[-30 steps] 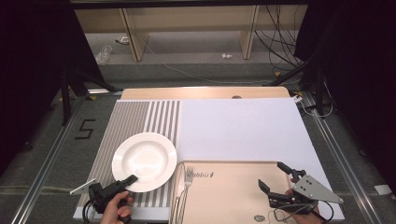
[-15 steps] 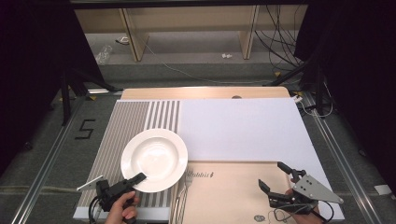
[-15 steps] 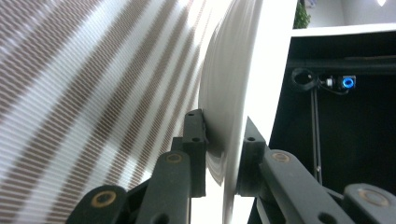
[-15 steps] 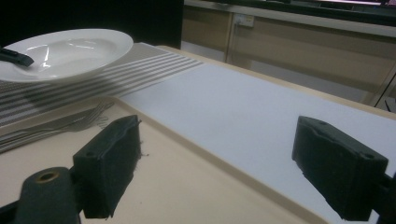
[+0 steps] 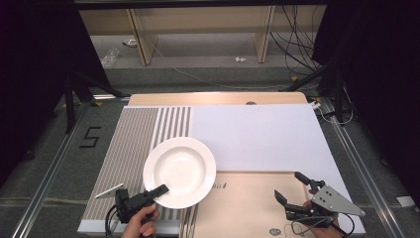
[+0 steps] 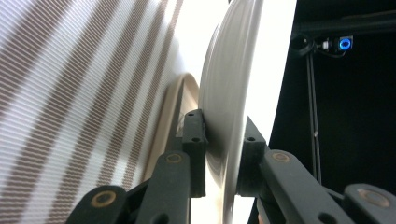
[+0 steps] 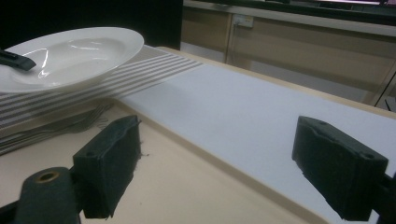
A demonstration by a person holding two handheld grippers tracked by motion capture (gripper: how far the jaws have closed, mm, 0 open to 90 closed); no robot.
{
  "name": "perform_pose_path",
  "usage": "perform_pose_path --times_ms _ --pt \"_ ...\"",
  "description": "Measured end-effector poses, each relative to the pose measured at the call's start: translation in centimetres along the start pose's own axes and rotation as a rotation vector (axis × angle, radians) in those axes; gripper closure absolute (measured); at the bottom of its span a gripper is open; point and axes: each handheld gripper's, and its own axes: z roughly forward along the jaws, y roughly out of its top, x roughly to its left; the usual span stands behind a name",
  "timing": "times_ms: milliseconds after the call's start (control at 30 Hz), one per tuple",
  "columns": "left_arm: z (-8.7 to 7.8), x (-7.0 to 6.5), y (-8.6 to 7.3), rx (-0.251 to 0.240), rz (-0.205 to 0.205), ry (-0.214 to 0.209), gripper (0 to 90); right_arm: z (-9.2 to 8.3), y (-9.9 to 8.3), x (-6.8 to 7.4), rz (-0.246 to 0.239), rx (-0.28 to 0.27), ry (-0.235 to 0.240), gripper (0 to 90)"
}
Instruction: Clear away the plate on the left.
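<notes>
Now the left tool [image 5: 159,190] grips the white plate's [image 5: 179,171] rim.

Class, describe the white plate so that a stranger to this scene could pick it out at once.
Start at the grey-striped mat on the table's left. At its near right edge, the left tongs pinch the plate by its rim. It is the one round, glossy white dish with a deep well.

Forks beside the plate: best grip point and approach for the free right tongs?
Take the forks across their handles, coming from above, jaws spanning the narrow width. They lie flat on the tan mat, partly under the lifted plate, so the tine end is crowded. The right tongs stand open.
</notes>
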Motion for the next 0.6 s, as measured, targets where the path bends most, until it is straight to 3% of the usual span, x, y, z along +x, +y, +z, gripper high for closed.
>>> perform_pose_path --times_ms 600 --pt "2.9 -1.2 -2.7 0.140 0.067 0.008 77.8 -0.1 0.0 -0.1 0.011 -0.001 -0.004 16.4"
